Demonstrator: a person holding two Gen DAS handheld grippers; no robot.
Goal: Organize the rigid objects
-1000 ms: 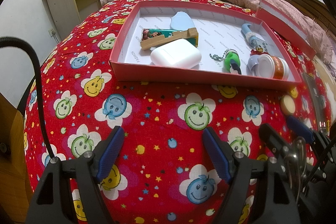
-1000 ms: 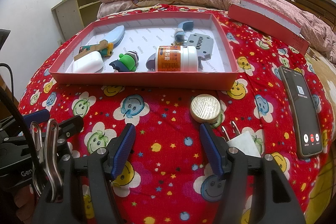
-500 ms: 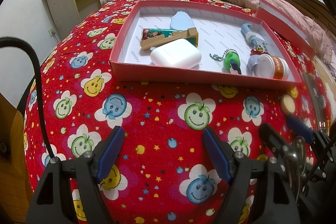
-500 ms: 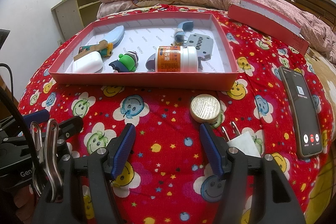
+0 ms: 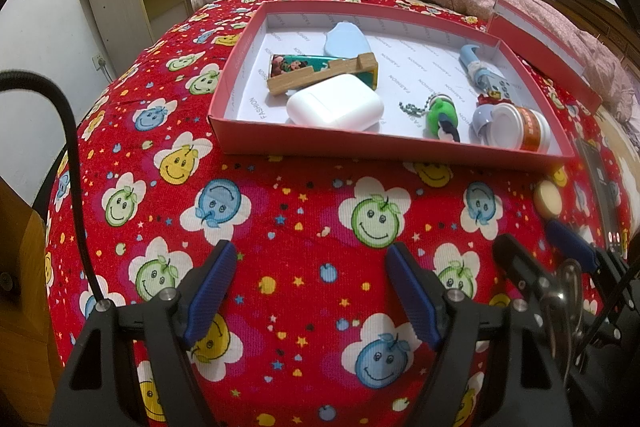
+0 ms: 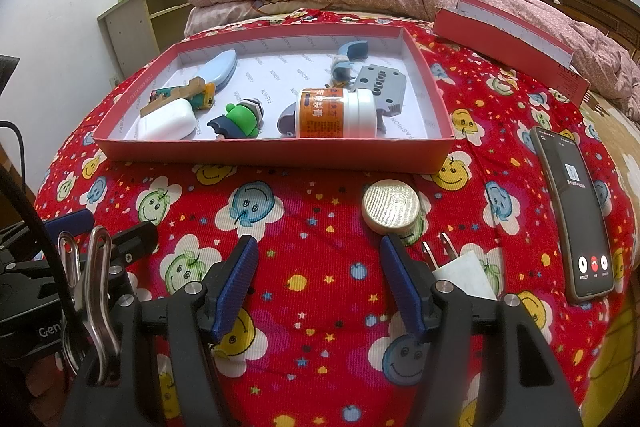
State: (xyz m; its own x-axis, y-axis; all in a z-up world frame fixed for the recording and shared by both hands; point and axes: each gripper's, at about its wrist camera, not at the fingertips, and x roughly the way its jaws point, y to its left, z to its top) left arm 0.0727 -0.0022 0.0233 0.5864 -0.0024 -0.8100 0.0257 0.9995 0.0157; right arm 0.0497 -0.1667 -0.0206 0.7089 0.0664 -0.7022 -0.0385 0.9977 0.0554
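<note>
Nothing moved since before: you held both grippers, left (image 5: 308,291) and right (image 6: 318,283), half-open and empty, short of the box (image 6: 276,155), tin (image 6: 391,206) probably next.

box lining (image 6: 280,95): "FASHION" (repeated) | box lid (image 6: 568,75): "LOVE" | left gripper mount (image 6: 44,331): "Gen…"

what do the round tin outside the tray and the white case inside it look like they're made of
Round tin: likely metal, pale gold, its ridged lid catching light. White case: probably smooth glossy plastic, with rounded corners and a soft sheen. Red tray: seemingly matte cardboard, thin folded walls.
</note>
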